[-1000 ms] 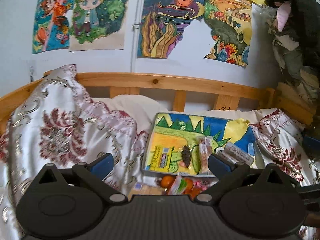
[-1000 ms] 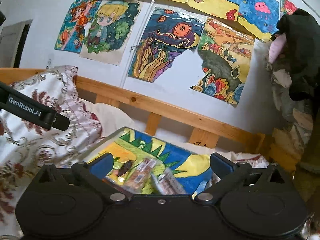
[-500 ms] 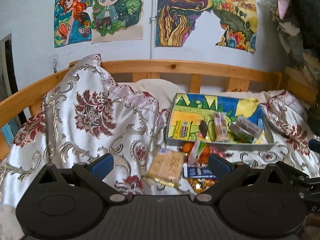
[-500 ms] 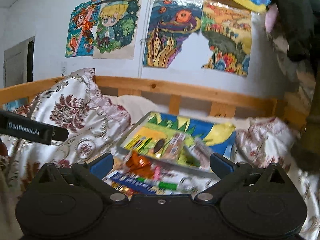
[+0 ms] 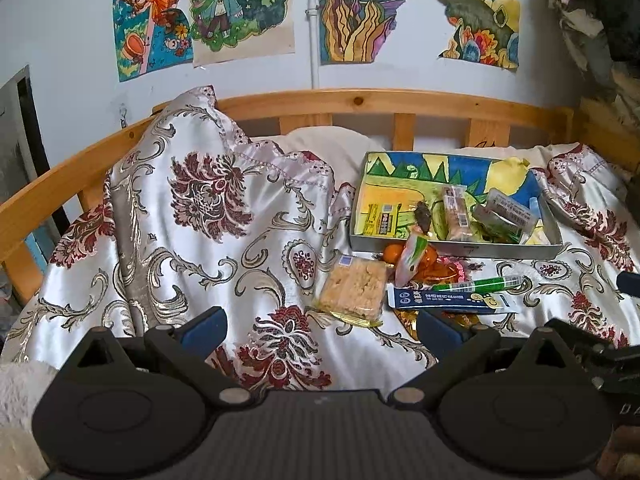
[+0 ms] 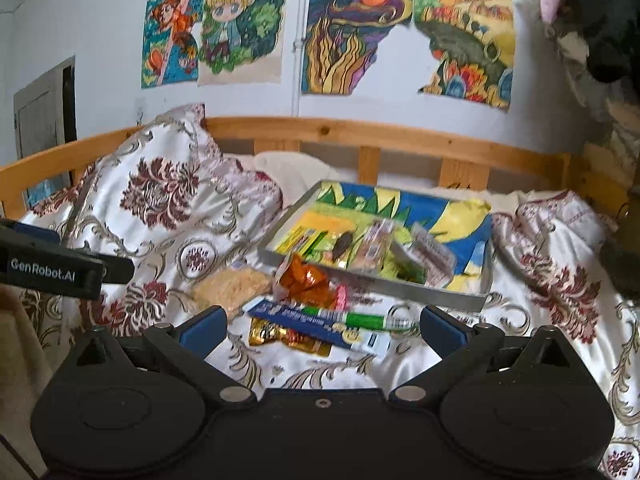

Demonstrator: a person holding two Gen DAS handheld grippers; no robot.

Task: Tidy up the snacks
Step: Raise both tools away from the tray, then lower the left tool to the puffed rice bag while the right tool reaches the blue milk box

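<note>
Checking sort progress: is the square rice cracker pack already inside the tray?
No, the rice cracker pack lies on the bedspread, in front of the tray and outside its near wall.

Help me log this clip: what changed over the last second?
Both grippers drew back from the shallow grey box with the colourful drawing, bringing the loose snacks in front of it into view: the pale rice-cake bar, the blue sachet. Nothing was grasped or released; left gripper and right gripper stayed open. Snacks and box did not move.

Colourful snacks on a patterned bedspread.
White satin bedspread (image 5: 248, 240) with maroon flowers; blue, yellow, green tray (image 5: 456, 250); blue packet (image 5: 448, 300).
</note>
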